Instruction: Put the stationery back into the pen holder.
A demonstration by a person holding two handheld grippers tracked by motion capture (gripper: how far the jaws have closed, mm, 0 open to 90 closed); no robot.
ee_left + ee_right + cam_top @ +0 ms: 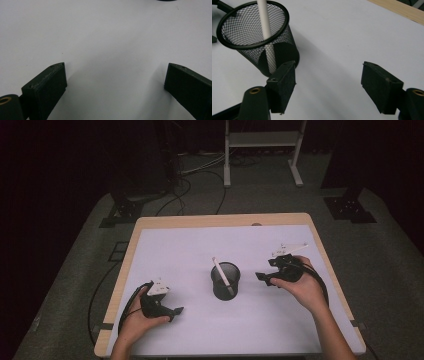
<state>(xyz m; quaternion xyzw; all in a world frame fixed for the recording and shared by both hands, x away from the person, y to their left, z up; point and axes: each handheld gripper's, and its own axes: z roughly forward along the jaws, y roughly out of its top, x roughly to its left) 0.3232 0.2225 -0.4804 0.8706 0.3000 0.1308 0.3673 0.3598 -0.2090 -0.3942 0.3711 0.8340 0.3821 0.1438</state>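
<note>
A black mesh pen cup (225, 281) stands upright in the middle of the white sheet, with a white pen (222, 275) leaning inside it. In the right gripper view the cup (257, 37) sits at the upper left and the pen (265, 27) rises past its rim. My right gripper (261, 278) rests a short way right of the cup, open with nothing between its jaws (328, 82). My left gripper (178, 311) lies near the front left of the sheet, open and empty (115, 77), with bare white surface ahead of it.
The white sheet (185, 250) covers a wooden table (220, 220) whose edge shows at the back. Beyond the table are a white frame stand (262, 150), black stand bases (122, 212) and cables on a grey floor.
</note>
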